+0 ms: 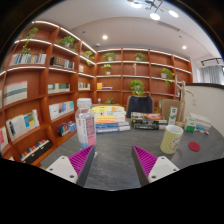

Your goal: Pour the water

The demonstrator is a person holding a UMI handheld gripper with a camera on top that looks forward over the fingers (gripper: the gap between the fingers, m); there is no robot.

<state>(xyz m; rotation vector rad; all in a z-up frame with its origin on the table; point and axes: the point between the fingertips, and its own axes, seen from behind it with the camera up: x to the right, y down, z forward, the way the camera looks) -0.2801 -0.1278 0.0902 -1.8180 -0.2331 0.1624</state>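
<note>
A clear plastic water bottle [86,126] with a pink-and-white label stands upright on the grey table [112,150], ahead of my left finger. A pale cup [171,139] stands ahead of my right finger, a bit farther out to the right. My gripper [112,160] is open, its magenta pads [81,160] spread wide with only bare tabletop between them. Both bottle and cup lie beyond the fingertips, neither touched.
A stack of books [110,117] and small boxes [146,122] lie at the table's far side. A small red object [194,147] rests right of the cup. Wooden bookshelves [45,85] line the left and back walls, with a dark chair [139,104] behind the table.
</note>
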